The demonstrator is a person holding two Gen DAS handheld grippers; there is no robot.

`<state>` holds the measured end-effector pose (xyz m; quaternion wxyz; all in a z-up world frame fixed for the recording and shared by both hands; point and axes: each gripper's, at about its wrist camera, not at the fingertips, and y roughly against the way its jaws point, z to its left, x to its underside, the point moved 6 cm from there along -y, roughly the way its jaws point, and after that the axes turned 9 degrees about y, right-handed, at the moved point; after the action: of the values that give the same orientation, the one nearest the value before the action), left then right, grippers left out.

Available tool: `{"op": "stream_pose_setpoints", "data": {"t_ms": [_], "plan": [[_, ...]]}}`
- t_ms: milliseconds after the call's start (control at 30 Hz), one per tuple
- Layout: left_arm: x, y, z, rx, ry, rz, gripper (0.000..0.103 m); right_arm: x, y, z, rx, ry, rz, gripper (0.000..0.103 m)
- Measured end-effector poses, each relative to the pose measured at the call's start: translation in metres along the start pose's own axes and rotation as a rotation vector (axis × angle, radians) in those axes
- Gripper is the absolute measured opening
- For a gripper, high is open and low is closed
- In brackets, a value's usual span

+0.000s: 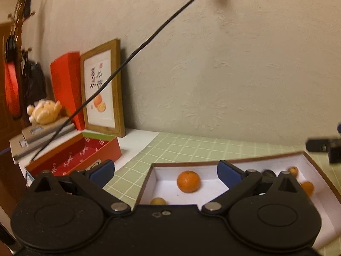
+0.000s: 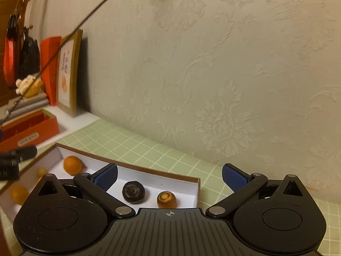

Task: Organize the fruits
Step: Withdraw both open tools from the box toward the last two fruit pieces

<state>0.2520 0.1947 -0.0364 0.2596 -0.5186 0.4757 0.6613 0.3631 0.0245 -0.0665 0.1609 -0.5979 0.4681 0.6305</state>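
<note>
Both grippers spread wide, nothing between the pads on either

Left gripper: blue pads fully apart, hovering over the near-left corner of the white tray (brown rim, white inside). Large orange sits in the tray ahead of the tips, inside the gap line but closer to the right pad, not touching either. Small yellowish fruit just at the edge of the gripper body, mostly hidden. Two more small orange fruits past the right finger, partly hidden by it; a dark fruit peeks out just behind that finger

Right gripper: pads equally wide, empty. Dark round fruit and brownish-orange fruit lie side by side in the right end of the tray, below and between the fingers, near the left pad, no contact. Large orange well off to the left of the left finger. Small fruits at the tray's left end, blurred

Tray sits on green checked mat against the wall. Red box, framed picture, plush toy off to the left. Black cable crosses both views
</note>
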Motion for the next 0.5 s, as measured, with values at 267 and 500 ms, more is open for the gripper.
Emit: {"op": "stream_pose_setpoints", "data": {"t_ms": [267,500], "plan": [[-0.002,0.050,-0.041,0.087,-0.064,-0.018,0.097,0.010,0.073,-0.013,0.124,0.026,-0.043,0.103],[0.004,0.082,-0.096,0.188,-0.137,-0.058,0.097,0.029,0.133,-0.055,0.257,-0.048,-0.063,0.103]]}}
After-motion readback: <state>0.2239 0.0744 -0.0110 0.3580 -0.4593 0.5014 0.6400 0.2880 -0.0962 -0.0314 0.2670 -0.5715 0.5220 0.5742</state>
